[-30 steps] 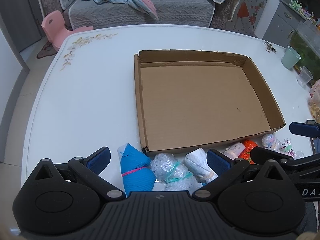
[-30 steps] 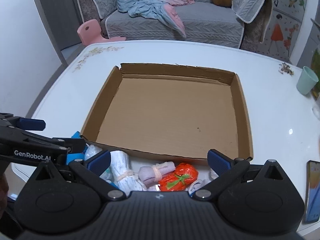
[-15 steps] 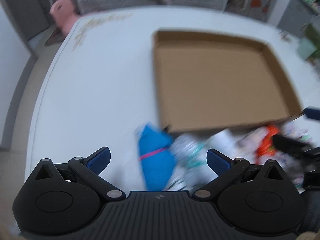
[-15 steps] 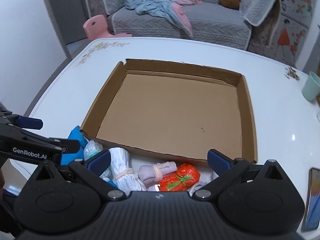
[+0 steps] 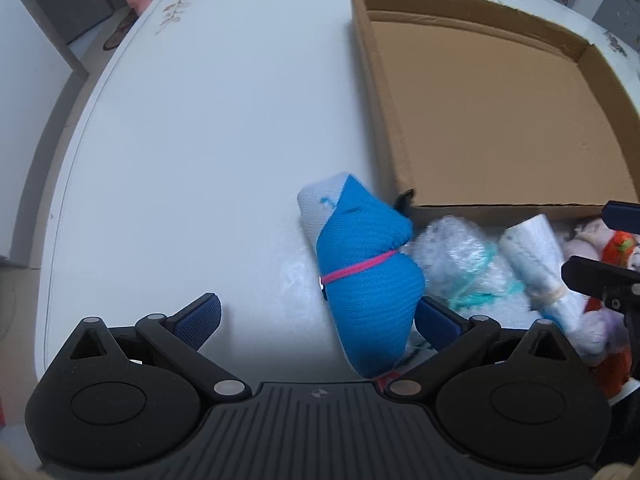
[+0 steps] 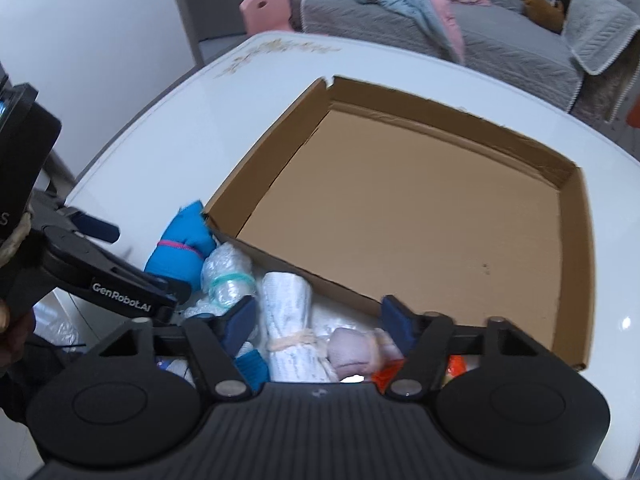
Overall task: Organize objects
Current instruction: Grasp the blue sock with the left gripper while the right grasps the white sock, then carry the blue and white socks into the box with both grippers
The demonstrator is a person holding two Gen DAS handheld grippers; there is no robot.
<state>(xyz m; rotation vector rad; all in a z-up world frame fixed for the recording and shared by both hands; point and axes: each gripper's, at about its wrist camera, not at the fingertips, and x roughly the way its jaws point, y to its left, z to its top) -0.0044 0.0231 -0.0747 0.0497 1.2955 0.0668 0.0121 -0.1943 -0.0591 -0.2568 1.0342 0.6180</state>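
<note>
Both grippers have dropped toward the bundles along the near tabletop edge. Right gripper [image 6: 318, 320] has just been closing – jaws now about half shut around the white roll [image 6: 289, 322] and pink roll [image 6: 356, 350], pads not clearly pressing either, so no grip yet. Left gripper [image 5: 318, 318] is wide open, blue bundle [image 5: 366, 276] between its jaws, the right-hand pad just beside it, nothing held. Looks like two pickups starting; nothing sorted yet. Clear bundle [image 5: 460, 258] lies between blue and white, all against the near wall of the box [image 6: 580, 276], which is empty. Beyond – bare white tabletop [image 5: 200, 140], a pink stool [image 6: 266, 10], a grey sofa [image 6: 500, 40] with a blanket.
</note>
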